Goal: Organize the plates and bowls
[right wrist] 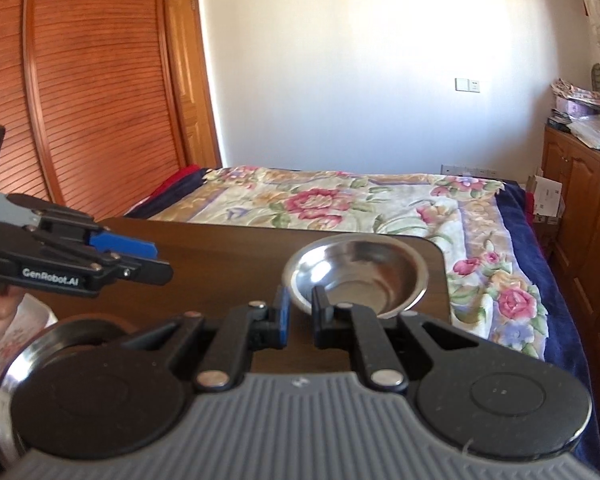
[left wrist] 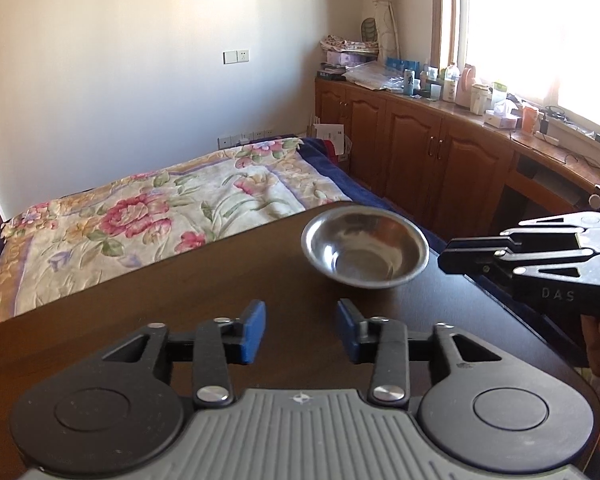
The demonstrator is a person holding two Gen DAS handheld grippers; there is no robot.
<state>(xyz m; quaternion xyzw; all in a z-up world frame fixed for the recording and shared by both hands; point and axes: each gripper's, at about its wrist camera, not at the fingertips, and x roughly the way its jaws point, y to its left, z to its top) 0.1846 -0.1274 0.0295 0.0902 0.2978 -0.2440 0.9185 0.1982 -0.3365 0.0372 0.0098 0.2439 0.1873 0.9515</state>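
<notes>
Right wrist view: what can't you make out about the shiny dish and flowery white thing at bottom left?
Steel dish, right wrist view: mostly hidden behind the right hand-held gripper; only its left rim shows.
White flowered item, same view: cut off by the left edge and the dish; plate or bowl, cannot tell.

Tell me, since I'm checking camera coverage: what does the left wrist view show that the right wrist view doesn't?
Only the left wrist view: the bright window, the bottles on the counter below it, and the right tongs seen from the side.
Only the right wrist view: the slatted wooden door, a second steel dish at lower left, partly hidden, and the left tongs from the side.
Both: the steel bowl on the dark table, and the floral bedspread beyond.
</notes>
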